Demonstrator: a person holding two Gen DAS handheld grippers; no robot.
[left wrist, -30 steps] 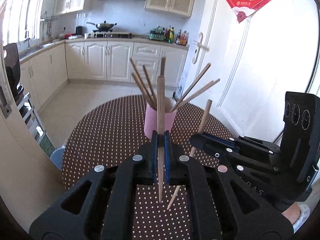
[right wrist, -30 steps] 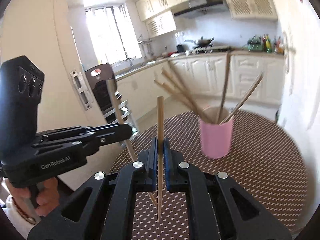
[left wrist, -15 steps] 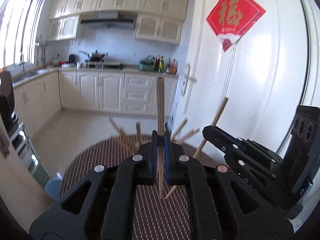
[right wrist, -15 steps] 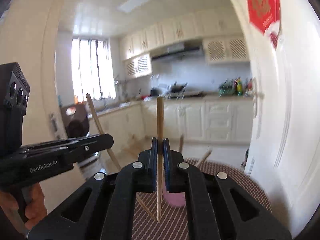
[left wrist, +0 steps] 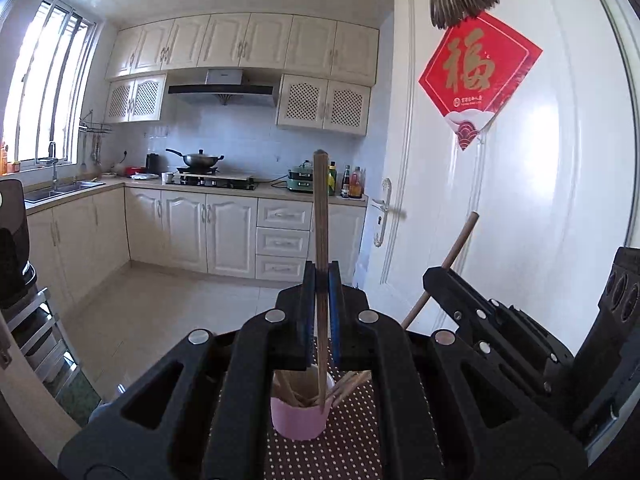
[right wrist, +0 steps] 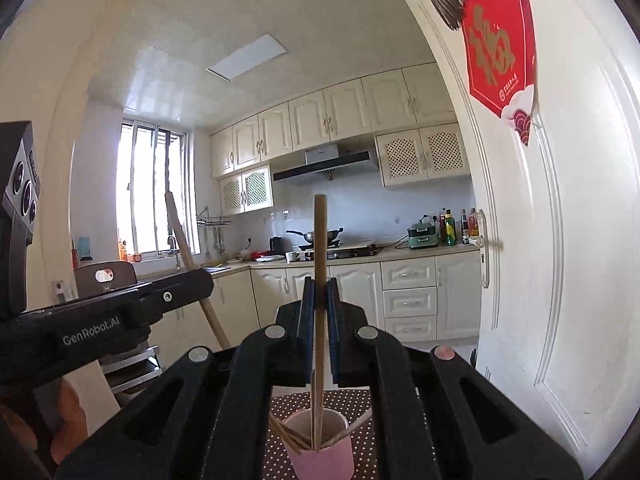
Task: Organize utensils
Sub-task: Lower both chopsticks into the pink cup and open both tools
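- Two chopsticks are held, one per gripper: the left gripper [left wrist: 321, 280] has its jaws clamped on a dark chopstick [left wrist: 321, 208], the right gripper [right wrist: 319, 284] on a lighter chopstick [right wrist: 319, 248].
- Each stick stands upright, 12 to 6 o'clock, lower tip inside the pink cup [right wrist: 322, 456] on the dotted worktop [left wrist: 352, 440].
- Only the right view shows a hand [right wrist: 66, 420].

leaning chopsticks [left wrist: 352, 386] crowd the pink cup [left wrist: 298, 418], its middle open.

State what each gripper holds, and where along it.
Left gripper holds a dark chopstick around mid-length; right gripper holds a light chopstick likewise. Both tips are in the pink cup.
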